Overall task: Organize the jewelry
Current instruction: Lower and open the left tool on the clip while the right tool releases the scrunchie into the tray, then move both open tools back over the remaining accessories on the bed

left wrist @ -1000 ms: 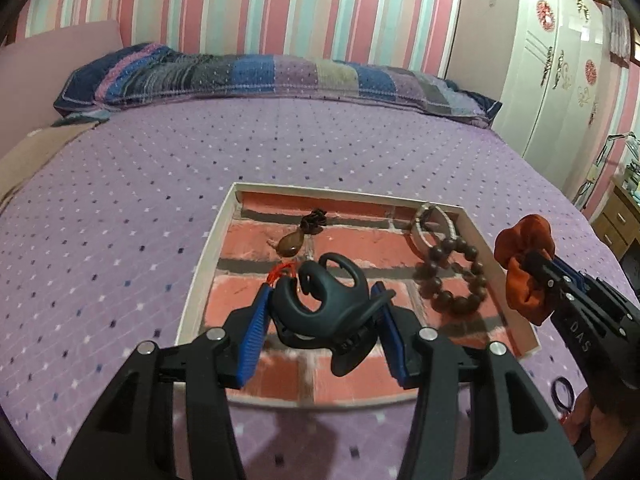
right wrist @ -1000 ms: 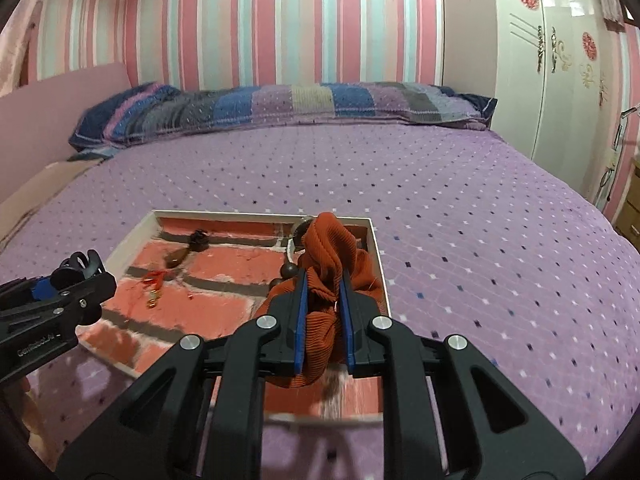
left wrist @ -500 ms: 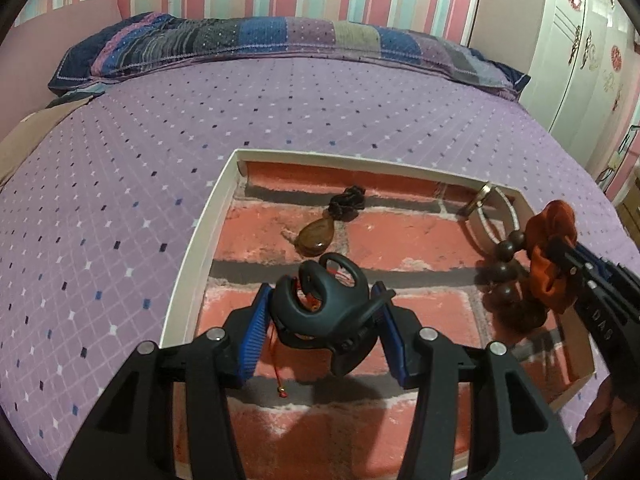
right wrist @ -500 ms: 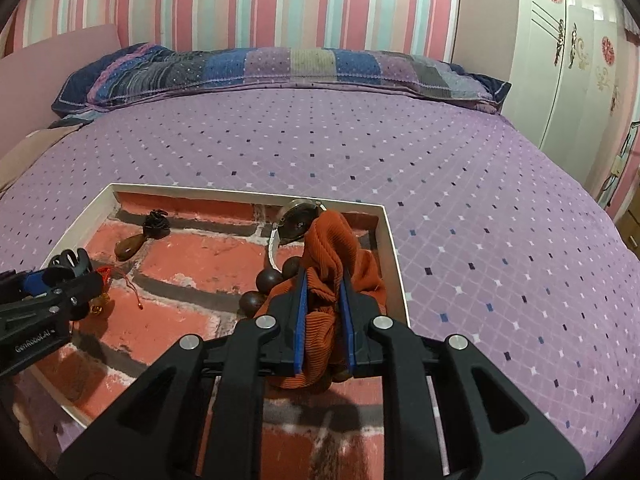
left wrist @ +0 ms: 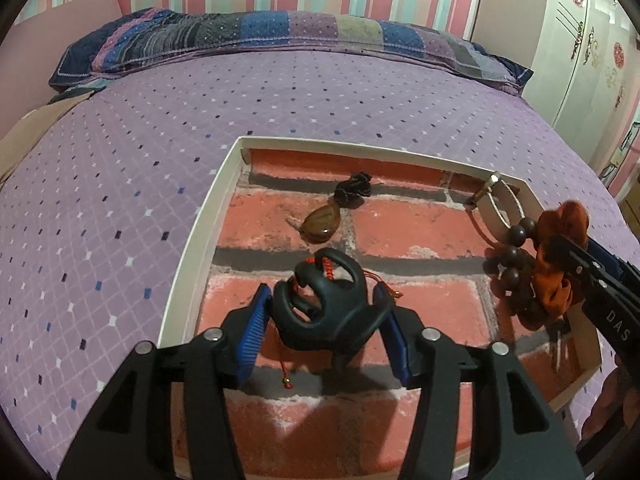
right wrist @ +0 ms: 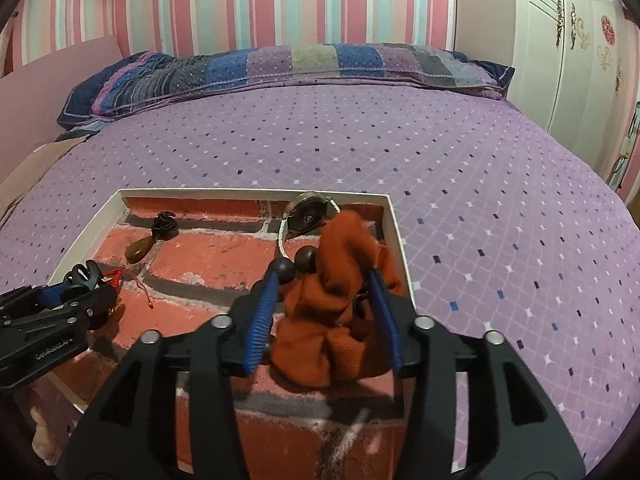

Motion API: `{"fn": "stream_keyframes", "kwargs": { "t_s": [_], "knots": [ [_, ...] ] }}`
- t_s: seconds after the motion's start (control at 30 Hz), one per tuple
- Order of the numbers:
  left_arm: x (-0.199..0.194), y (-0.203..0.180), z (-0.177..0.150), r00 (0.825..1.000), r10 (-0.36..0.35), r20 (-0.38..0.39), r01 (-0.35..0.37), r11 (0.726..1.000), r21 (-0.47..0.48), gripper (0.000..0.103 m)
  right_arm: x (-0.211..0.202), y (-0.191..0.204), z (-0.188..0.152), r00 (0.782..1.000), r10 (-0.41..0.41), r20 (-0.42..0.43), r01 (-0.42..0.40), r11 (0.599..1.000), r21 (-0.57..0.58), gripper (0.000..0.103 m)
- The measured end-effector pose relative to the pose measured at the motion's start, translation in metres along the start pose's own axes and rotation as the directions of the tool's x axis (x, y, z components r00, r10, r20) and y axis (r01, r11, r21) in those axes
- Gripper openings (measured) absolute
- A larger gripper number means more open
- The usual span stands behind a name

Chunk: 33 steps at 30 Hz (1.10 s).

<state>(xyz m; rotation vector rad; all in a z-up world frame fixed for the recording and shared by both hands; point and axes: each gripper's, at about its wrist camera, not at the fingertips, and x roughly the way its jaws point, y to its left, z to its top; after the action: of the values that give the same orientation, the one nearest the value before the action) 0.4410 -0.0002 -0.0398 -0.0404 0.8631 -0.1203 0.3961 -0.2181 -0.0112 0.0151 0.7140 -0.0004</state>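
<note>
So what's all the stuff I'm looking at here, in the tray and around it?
tray: one, white rim, brick-pattern floor, on the bed
hair claw clip: one, black, in tray between left jaws
scrunchie: one, rust orange, in tray between right jaws
bead bracelet: one, dark brown, tray's right side
pendant: one, brown, dark cord, tray's far part
red cord: one, under the clip
bedspread: one, purple
pillow: one, patchwork
left gripper: black, blue pads, just opening
right gripper: same, just opening

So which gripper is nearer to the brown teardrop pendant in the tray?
Left. The left gripper, astride the black hair claw, sits just in front of the brown teardrop pendant. The right gripper, around the orange scrunchie, is across the tray.
</note>
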Motion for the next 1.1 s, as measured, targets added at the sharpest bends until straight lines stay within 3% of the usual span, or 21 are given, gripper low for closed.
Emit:
{"fn": "stream_keyframes", "kwargs": {
  "t_s": [0.07, 0.3, 0.37, 0.6, 0.87, 1.1],
  "knots": [
    [-0.008, -0.002, -0.001, 1.000, 0.005, 0.022, -0.005, 1.000, 0.005, 0.065, -0.004, -0.003, 0.000, 1.000, -0.001, 0.010, 0.001, 1.000, 0.003, 0.060],
    [-0.041, -0.003, 0.005, 0.998, -0.013, 0.065, 0.012, 1.000, 0.003, 0.067, -0.026, -0.014, 0.002, 0.999, 0.003, 0.035, -0.004, 0.999, 0.031, 0.077],
    [-0.057, -0.002, 0.006, 0.996, -0.019, 0.089, 0.019, 1.000, -0.001, 0.072, -0.039, -0.019, 0.003, 0.999, 0.005, 0.046, -0.007, 0.999, 0.039, 0.086],
    [-0.126, 0.005, -0.005, 0.985, 0.009, 0.171, -0.011, 1.000, 0.016, 0.081, -0.092, -0.031, -0.007, 0.997, 0.011, 0.079, -0.015, 0.999, 0.045, 0.098],
    [-0.194, 0.015, -0.050, 0.974, 0.032, 0.224, -0.032, 0.999, -0.004, 0.089, -0.155, -0.044, -0.044, 0.995, 0.008, 0.096, -0.014, 0.998, 0.064, 0.099],
    [-0.233, 0.025, -0.104, 0.967, 0.043, 0.250, -0.028, 0.998, -0.062, 0.092, -0.186, -0.048, -0.099, 0.998, 0.028, 0.063, -0.034, 0.993, 0.109, 0.099]
  ]
}}
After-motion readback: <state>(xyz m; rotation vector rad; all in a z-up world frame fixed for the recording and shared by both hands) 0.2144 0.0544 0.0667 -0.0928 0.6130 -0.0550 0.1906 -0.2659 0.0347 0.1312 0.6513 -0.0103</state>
